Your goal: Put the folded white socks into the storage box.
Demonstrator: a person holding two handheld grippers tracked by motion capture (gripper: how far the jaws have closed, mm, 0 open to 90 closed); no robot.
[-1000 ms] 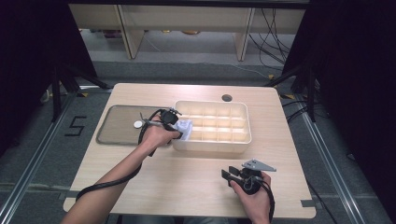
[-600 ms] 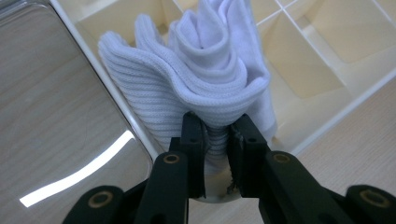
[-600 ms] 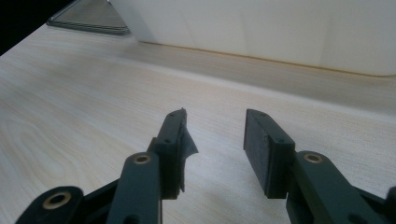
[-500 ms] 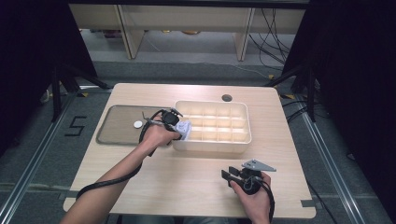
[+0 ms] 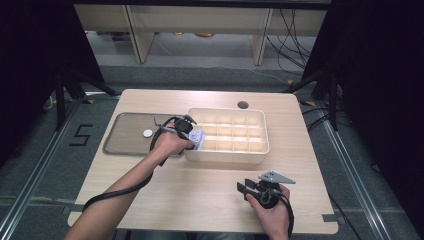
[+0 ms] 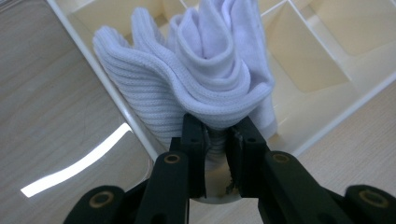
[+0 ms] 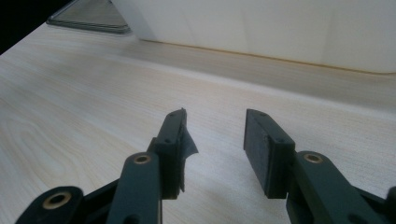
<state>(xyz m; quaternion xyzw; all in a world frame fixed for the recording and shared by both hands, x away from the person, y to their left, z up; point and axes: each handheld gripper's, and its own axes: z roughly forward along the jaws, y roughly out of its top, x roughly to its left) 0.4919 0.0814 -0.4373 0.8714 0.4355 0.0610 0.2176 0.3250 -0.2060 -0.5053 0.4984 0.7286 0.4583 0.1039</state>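
A folded white ribbed sock is pinched between my left gripper's jaws, which are shut on its lower fold. The sock hangs over the near-left corner compartment of a cream divided box. In the high view the left gripper and the sock sit at the left end of the box. Farther right, near the table's front edge, my right gripper rests low over the wood. Its jaws stand open with nothing between them, pointing at the box's front wall.
A dark grey flat tray lies left of the box with a small white round piece on it. A round cable hole sits at the table's far edge. Bare wood stretches between the box and the right gripper.
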